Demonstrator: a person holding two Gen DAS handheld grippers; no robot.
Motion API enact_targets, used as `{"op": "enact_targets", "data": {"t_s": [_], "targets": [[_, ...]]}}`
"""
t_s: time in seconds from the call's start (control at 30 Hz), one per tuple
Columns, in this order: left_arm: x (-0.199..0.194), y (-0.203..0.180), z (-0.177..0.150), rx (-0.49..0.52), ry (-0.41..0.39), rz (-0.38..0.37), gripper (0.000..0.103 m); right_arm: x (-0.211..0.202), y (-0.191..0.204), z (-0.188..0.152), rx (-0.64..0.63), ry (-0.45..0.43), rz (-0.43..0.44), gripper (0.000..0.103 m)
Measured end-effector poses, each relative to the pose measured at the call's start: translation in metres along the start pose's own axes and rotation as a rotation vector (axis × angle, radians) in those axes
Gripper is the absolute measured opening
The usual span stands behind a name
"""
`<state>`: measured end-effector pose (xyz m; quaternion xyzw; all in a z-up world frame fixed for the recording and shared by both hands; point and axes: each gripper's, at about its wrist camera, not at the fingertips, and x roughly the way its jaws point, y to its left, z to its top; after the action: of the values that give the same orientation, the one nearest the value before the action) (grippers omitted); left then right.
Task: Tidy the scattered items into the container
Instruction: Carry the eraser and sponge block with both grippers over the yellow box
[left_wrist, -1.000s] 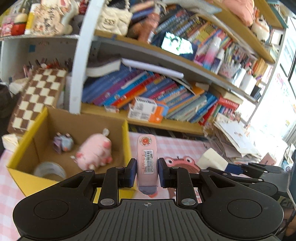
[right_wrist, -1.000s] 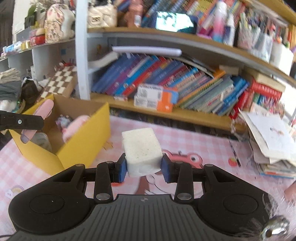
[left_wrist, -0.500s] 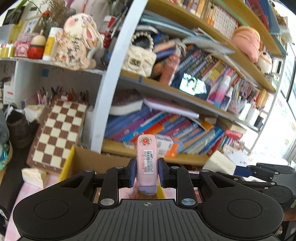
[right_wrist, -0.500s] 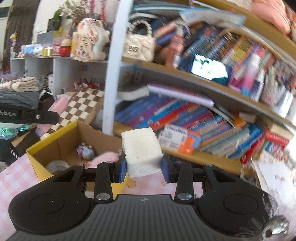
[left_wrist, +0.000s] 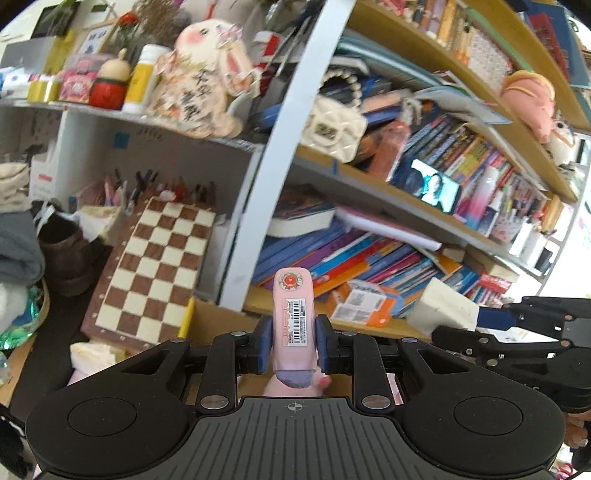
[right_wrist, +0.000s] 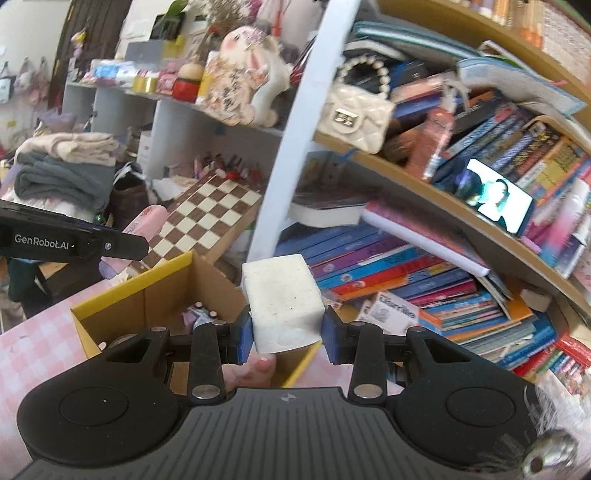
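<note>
Clamping from both sides, a pink tube (left_wrist: 294, 321) is held by the left gripper (left_wrist: 291, 345) and a white block (right_wrist: 282, 301) by the right gripper (right_wrist: 286, 334), above the yellow box (right_wrist: 129, 299)

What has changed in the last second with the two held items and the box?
Both grippers lifted and advanced over the yellow box; the table has dropped from view. Nothing was released: the left gripper still clamps the pink tube, the right gripper the white block.
</note>
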<state>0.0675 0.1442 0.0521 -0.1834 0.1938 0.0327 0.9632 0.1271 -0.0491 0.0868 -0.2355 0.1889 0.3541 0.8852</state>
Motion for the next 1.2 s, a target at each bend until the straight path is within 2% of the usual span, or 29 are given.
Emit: {"op": "enact_targets", "data": {"t_s": [0.2, 0.43, 0.87, 1.07, 1.2], "targets": [[0.019, 0.015, -0.005, -0.004, 0.042, 0.023, 0.023, 0.031, 0.013, -0.004, -0.017, 0.065, 0.047, 0.035], [0.049, 0.019, -0.014, -0.007, 0.12, 0.015, 0.023, 0.068, 0.029, -0.026, -0.025, 0.171, 0.101, 0.035], [0.091, 0.027, -0.025, -0.02, 0.205, 0.041, 0.023, 0.112, 0.036, -0.045, -0.053, 0.286, 0.17, 0.035], [0.117, 0.023, -0.031, 0.024, 0.283, 0.067, 0.023, 0.132, 0.046, -0.054, -0.082, 0.339, 0.213, 0.035], [0.128, 0.021, -0.034, 0.047, 0.307, 0.091, 0.023, 0.143, 0.05, -0.054, -0.1, 0.349, 0.234, 0.035]]}}
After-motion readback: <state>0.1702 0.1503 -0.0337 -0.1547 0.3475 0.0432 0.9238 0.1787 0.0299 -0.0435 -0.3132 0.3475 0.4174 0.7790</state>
